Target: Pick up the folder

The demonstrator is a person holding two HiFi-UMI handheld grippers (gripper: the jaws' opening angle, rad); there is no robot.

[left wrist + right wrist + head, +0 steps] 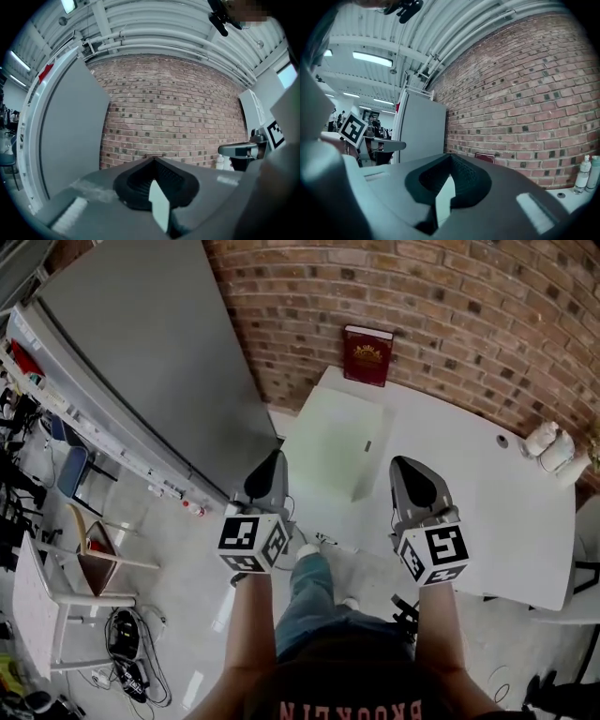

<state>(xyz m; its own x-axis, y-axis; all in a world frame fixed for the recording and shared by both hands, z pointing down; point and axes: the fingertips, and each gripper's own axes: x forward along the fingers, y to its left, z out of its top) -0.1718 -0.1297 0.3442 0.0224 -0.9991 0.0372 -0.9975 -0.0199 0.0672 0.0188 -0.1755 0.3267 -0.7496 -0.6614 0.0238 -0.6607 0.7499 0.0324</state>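
A rough red brick wall stands behind the smooth white table. On the table the folder lies flat. It is a pale greenish rectangle with a matt face, between your two grippers and a little ahead of their tips. Your left gripper and right gripper both have their dark ribbed jaws pressed together on nothing. Beyond the folder a dark red book stands upright against the bricks.
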